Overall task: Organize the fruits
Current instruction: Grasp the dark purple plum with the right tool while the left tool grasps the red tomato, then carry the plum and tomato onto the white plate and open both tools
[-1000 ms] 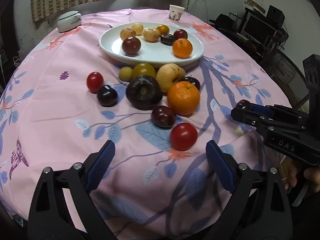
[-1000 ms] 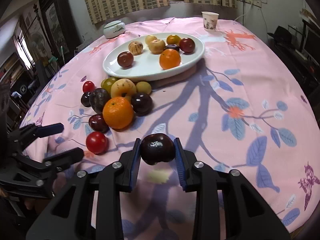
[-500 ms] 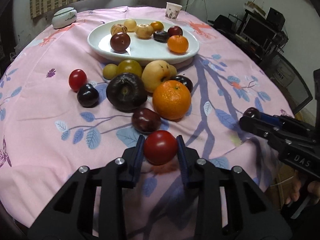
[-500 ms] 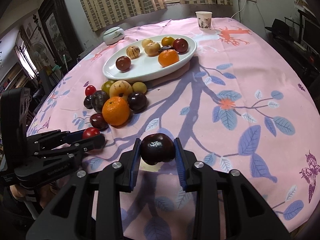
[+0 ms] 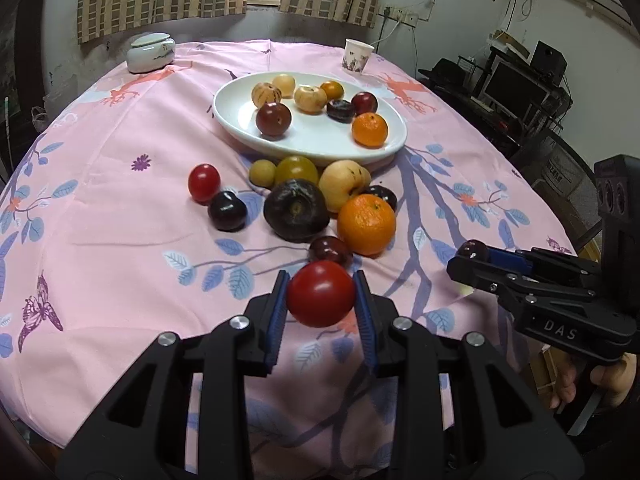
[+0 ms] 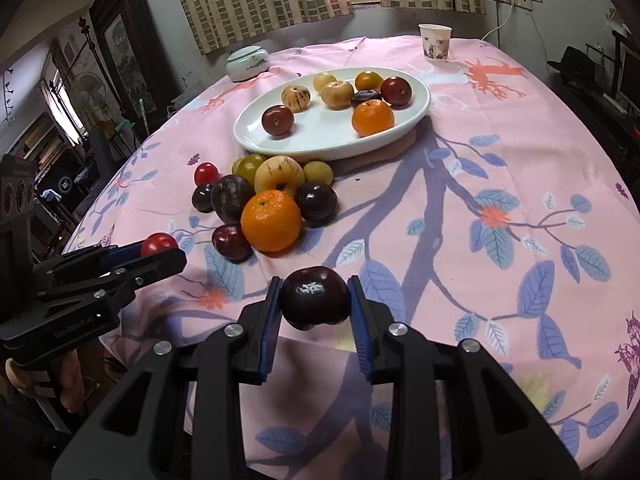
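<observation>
My left gripper (image 5: pixel 321 302) is shut on a red tomato (image 5: pixel 321 299) and holds it above the pink cloth near the front edge. My right gripper (image 6: pixel 315 300) is shut on a dark plum (image 6: pixel 315 298), also lifted; it shows at the right of the left wrist view (image 5: pixel 474 251). A white oval plate (image 5: pixel 240 116) at the table's middle back holds several fruits, among them an orange (image 5: pixel 369 129). A heap of loose fruits lies in front of the plate: a large orange (image 5: pixel 366 224), a dark round fruit (image 5: pixel 296 209), a small tomato (image 5: pixel 204 183).
A paper cup (image 5: pixel 357 55) and a white lidded ceramic jar (image 5: pixel 151 52) stand at the table's far side. The round table's cloth (image 5: pixel 100 240) drops off at the near edge. Furniture and a monitor stand to the right.
My left gripper closed on the red tomato and lifted it off the cloth. My right gripper kept hold of the dark plum and stayed near the front edge.
</observation>
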